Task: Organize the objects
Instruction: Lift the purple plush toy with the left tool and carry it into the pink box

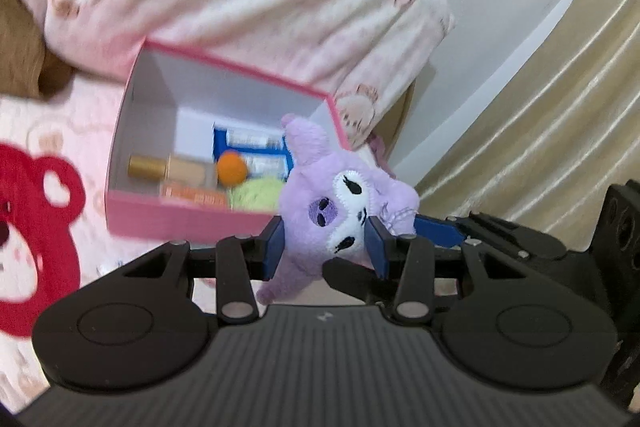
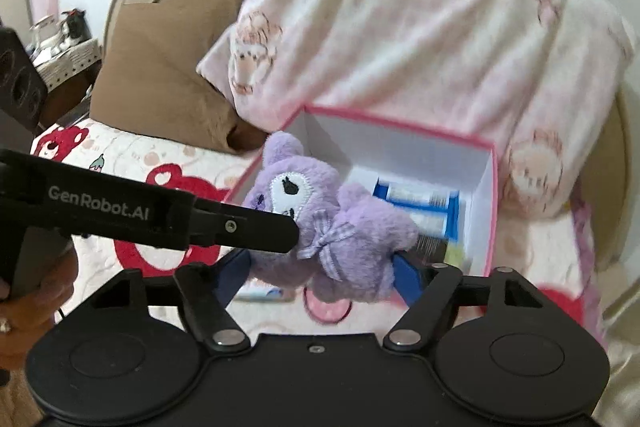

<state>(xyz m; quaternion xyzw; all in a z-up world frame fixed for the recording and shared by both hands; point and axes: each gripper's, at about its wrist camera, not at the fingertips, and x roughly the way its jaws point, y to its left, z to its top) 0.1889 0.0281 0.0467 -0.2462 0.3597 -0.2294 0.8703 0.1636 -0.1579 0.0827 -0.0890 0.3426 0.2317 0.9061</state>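
purple plush (image 1: 344,211) pinched in left tool (image 1: 326,247), cradled between right tool (image 2: 320,267) pads, contact unclear; pink box (image 1: 188,217) part-filled, plush not yet in.

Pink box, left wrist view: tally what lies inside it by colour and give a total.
Orange: 2, the ball and the flat pack
Green: 1, the fuzzy ball
Beige: 1, the gold-capped bottle
Blue: 1, the tray of tubes
White: 1, the carton
Total: 6 in sight; the purple plush toy hides one corner.
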